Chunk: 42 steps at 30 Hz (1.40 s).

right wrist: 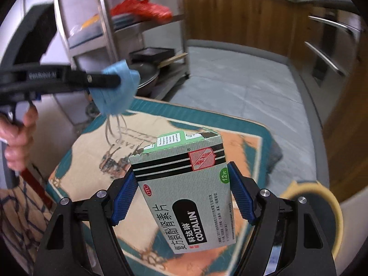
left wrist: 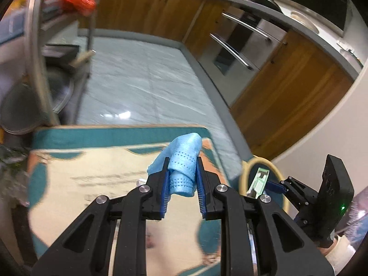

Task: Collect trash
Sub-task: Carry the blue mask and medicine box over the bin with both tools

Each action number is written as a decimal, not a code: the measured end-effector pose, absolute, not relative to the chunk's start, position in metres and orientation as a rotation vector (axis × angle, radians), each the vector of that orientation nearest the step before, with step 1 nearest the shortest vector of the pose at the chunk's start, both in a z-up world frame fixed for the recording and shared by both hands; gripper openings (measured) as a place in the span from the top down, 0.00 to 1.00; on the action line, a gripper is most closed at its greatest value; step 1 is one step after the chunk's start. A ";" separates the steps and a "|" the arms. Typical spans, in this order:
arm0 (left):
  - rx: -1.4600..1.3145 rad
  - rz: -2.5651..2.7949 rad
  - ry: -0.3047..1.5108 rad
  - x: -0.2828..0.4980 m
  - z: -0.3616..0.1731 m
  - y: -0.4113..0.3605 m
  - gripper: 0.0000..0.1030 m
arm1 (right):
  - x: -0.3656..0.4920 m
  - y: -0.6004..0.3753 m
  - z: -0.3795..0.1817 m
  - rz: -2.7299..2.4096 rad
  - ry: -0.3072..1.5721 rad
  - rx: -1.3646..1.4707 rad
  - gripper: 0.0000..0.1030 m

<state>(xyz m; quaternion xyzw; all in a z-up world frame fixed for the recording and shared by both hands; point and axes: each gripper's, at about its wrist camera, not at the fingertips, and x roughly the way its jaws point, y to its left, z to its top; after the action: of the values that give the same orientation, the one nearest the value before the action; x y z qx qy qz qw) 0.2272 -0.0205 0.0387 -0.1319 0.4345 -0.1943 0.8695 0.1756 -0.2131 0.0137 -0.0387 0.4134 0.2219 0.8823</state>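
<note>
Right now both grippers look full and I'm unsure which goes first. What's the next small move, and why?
Probably carry the right gripper with its medicine box over the round bin at lower right and release. The bin lies nearest that gripper, while the left gripper holds the blue face mask farther off, above the table.

Below me, a desk with a teal-bordered printed top; print too blurred to read. Beyond it, pale grey tiled floor with a grey skirting along its edge. Wooden cabinet fronts run along the far side; two curved metal handles sit on a steel-fronted panel. To my left, a metal shelf rack: red plastic bag on an upper shelf, dark pan on the lowest.
</note>
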 end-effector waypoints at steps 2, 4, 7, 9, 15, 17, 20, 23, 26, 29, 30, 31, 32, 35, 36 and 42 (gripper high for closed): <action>-0.263 -0.434 0.908 0.225 0.037 -0.036 0.81 | 0.168 -0.228 0.018 0.430 0.843 -0.047 0.26; -0.256 -0.474 0.900 0.223 0.038 -0.054 0.81 | 0.161 -0.240 0.019 0.398 0.831 -0.022 0.26; -0.247 -0.525 0.888 0.219 0.039 -0.078 0.81 | 0.151 -0.259 0.020 0.347 0.813 0.019 0.26; -0.239 -0.551 0.891 0.217 0.037 -0.092 0.81 | 0.144 -0.271 0.022 0.320 0.798 0.038 0.26; -0.219 -0.631 0.897 0.213 0.031 -0.132 0.81 | 0.123 -0.317 0.020 0.235 0.780 0.102 0.26; -0.215 -0.653 0.898 0.213 0.029 -0.142 0.81 | 0.120 -0.330 0.018 0.208 0.779 0.133 0.26; -0.209 -0.692 0.901 0.211 0.025 -0.164 0.81 | 0.118 -0.352 0.014 0.168 0.780 0.181 0.26; -0.209 -0.729 0.908 0.207 0.019 -0.180 0.81 | 0.115 -0.368 0.013 0.137 0.778 0.218 0.26; -0.214 -0.765 0.918 0.206 0.013 -0.195 0.81 | 0.112 -0.382 0.010 0.097 0.774 0.237 0.26; -0.214 -0.802 0.924 0.203 0.005 -0.212 0.81 | 0.110 -0.392 0.007 0.064 0.773 0.251 0.26; -0.218 -0.814 0.927 0.202 0.002 -0.218 0.81 | 0.110 -0.395 0.006 0.055 0.774 0.255 0.26; -0.220 -0.825 0.927 0.202 -0.001 -0.223 0.81 | 0.108 -0.398 0.005 0.045 0.776 0.258 0.26; -0.220 -0.844 0.925 0.200 -0.004 -0.231 0.81 | 0.108 -0.400 0.003 0.035 0.781 0.259 0.26; -0.211 -0.884 0.918 0.194 -0.011 -0.248 0.81 | 0.104 -0.408 -0.005 0.001 0.804 0.260 0.26; -0.206 -0.901 0.919 0.192 -0.014 -0.255 0.81 | 0.103 -0.411 -0.008 -0.010 0.814 0.265 0.26; -0.144 -0.936 0.948 0.181 -0.033 -0.284 0.80 | 0.096 -0.425 -0.027 -0.046 0.842 0.306 0.26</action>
<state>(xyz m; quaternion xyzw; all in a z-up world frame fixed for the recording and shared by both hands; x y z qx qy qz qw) 0.1808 -0.2843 -0.0327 -0.0668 0.4391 -0.4338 0.7839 0.0962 -0.4255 -0.0269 0.1481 0.4069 -0.0222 0.9011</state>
